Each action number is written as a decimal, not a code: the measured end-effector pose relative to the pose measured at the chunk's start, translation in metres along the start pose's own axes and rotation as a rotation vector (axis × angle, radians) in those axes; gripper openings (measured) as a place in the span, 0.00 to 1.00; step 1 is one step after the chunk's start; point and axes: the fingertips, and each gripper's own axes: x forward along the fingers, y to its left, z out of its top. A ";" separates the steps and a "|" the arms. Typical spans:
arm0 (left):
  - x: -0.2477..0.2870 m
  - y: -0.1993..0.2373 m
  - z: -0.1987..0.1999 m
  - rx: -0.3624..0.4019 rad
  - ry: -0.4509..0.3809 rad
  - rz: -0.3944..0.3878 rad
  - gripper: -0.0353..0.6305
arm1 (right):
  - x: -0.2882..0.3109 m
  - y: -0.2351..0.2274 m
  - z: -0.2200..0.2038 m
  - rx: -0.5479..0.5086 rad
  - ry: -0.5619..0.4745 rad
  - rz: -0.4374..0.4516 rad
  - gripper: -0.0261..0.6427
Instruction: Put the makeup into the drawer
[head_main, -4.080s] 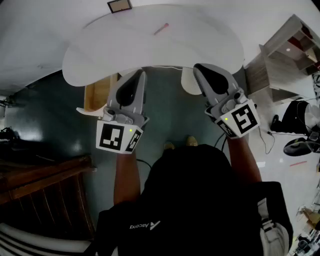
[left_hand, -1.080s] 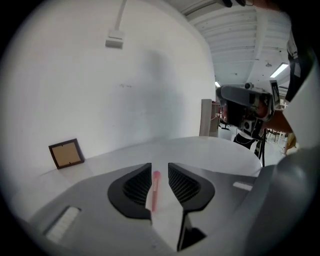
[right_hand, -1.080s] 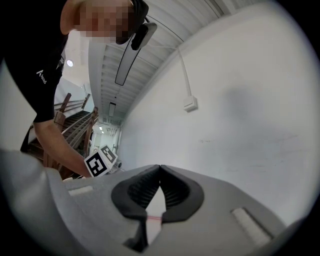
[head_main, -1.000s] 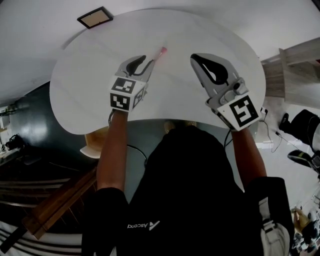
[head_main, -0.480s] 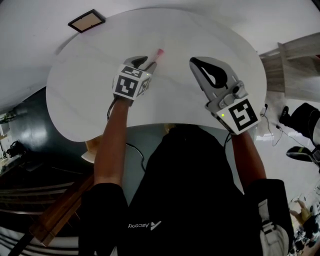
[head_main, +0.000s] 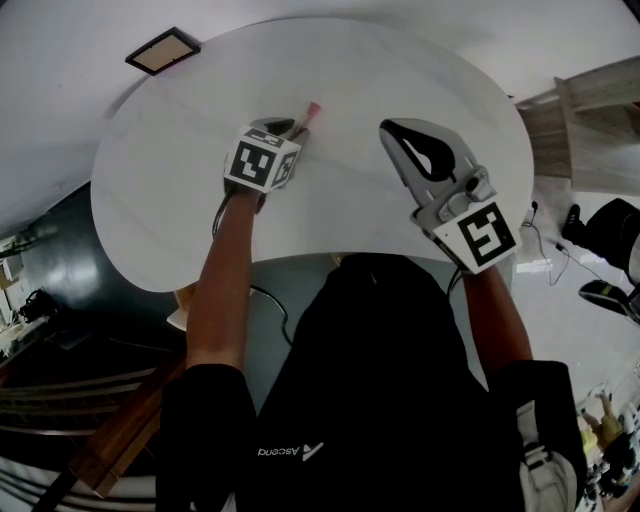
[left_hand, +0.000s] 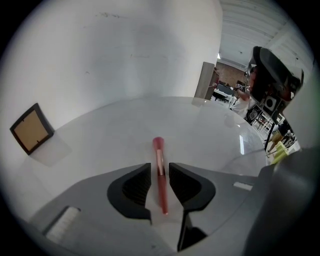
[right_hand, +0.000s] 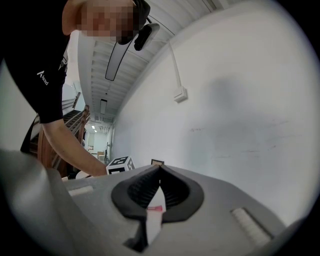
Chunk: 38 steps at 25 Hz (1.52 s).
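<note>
Left gripper (left_hand: 160, 169): tilted down onto the table (head_main: 400, 80), and we see the jaws apart, one either side of the pink makeup stick (left_hand: 158, 150). They have just been closing in. A thin gap shows on each side, so the pads are not yet pressing. The stick lies flat on the tabletop, toward the far edge and about mid-width. Its capped end pokes out past the jaw tips.

Right gripper (right_hand: 159, 169): we see the jaw tips shut together with nothing held. It is held level over the table's near-right part, well apart from the stick.

A small brown framed square (head_main: 163, 50) sits by the table's far-left edge, against the white wall (left_hand: 125, 45). We cannot tell if it rests on the tabletop.

A pale shelf unit (head_main: 590, 110) stands off the table's right edge. Dark wooden steps (head_main: 110, 440) are at lower left.
</note>
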 end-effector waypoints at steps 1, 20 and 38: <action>0.001 0.000 -0.001 -0.003 0.001 -0.001 0.24 | -0.001 -0.001 -0.001 0.002 0.001 -0.001 0.04; 0.001 0.000 0.002 -0.049 -0.048 0.074 0.13 | -0.011 -0.007 -0.005 0.011 -0.001 0.007 0.04; -0.116 -0.039 0.063 -0.080 -0.536 0.203 0.13 | -0.018 0.019 0.023 -0.014 -0.064 0.099 0.04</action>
